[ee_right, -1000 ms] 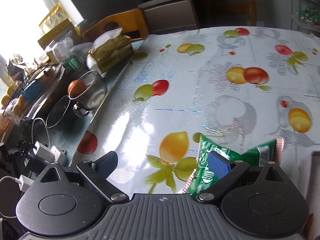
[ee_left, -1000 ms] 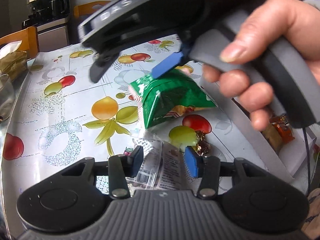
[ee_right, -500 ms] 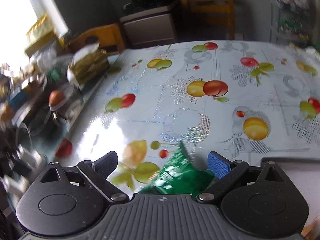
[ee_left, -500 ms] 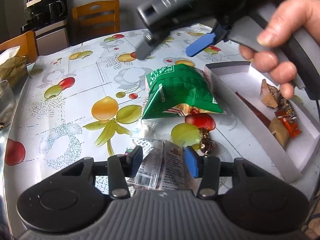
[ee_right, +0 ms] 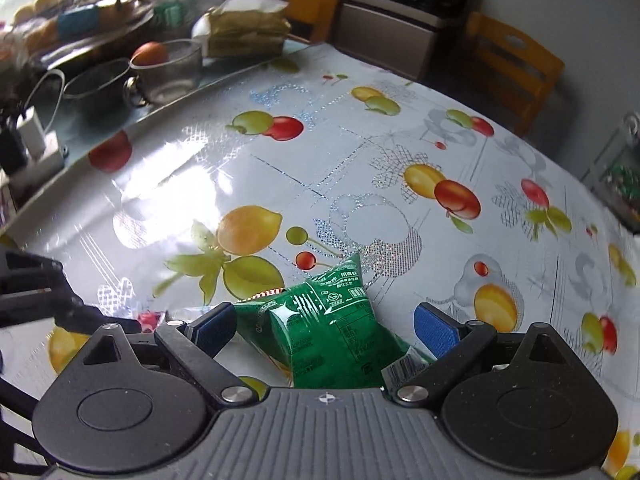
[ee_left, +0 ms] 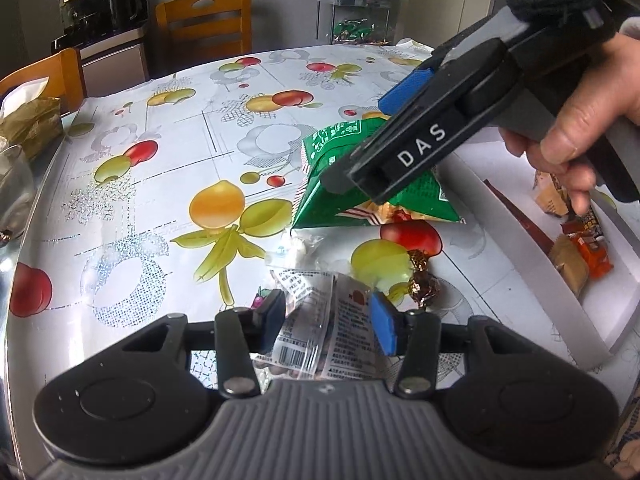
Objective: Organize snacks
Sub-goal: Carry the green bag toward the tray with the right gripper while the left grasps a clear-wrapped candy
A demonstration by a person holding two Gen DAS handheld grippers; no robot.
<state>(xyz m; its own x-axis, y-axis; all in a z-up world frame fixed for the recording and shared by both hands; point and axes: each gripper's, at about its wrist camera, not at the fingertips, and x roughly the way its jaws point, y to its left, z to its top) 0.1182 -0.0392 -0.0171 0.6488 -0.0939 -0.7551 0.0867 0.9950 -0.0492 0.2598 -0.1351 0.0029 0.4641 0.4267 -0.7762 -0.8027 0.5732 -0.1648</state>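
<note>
A green snack bag lies on the fruit-print tablecloth. My right gripper, held by a hand, stands open astride it. In the right wrist view the green bag sits between the wide-apart blue pads with a gap on the right side. My left gripper is low at the near edge, its pads closed against a clear printed snack packet. A gold-foil chocolate and a small white candy lie close by.
A white tray at the right holds an orange wrapper and other wrapped snacks. Glass bowls, a tissue pack and chargers crowd the table's left side. Wooden chairs and a wire rack stand behind.
My right gripper has rolled and dropped from above the table's far side down over the green bag, which now lies between its pads. The left gripper and its packet have stayed put.
</note>
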